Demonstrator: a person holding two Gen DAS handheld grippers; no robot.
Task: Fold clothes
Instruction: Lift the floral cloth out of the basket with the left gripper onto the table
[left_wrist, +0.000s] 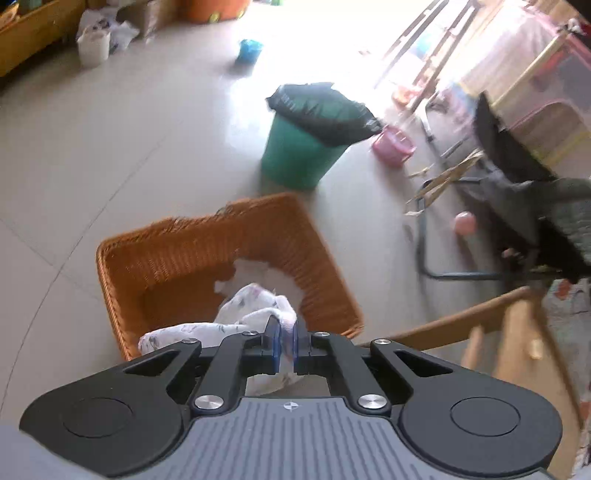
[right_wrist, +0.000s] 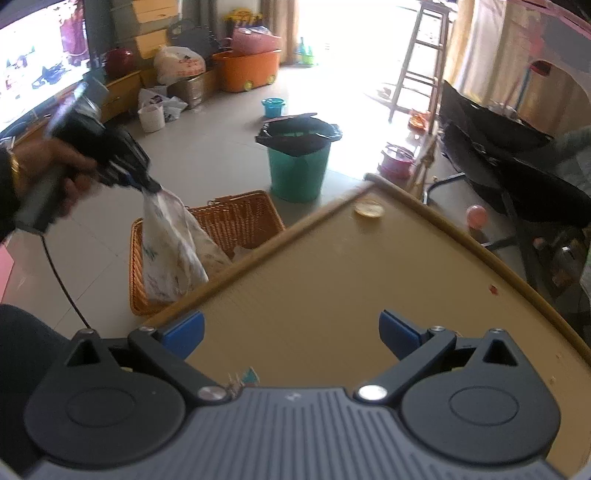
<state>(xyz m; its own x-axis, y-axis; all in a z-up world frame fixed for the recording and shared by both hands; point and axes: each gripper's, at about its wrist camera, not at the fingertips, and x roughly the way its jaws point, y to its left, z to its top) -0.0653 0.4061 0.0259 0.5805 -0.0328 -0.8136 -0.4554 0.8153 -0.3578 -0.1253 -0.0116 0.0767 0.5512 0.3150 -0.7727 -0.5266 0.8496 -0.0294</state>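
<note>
Garment (right_wrist: 173, 240) in left gripper (left_wrist: 286, 341) above basket (left_wrist: 177, 240)

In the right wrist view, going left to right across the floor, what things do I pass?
White bucket → printed cloth hanging from the left hand-held gripper → wicker basket → green bin → pink pot → pink ball.

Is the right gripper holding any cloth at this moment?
No, the right gripper has its jaws spread wide over the bare wooden table, with nothing between them.
</note>
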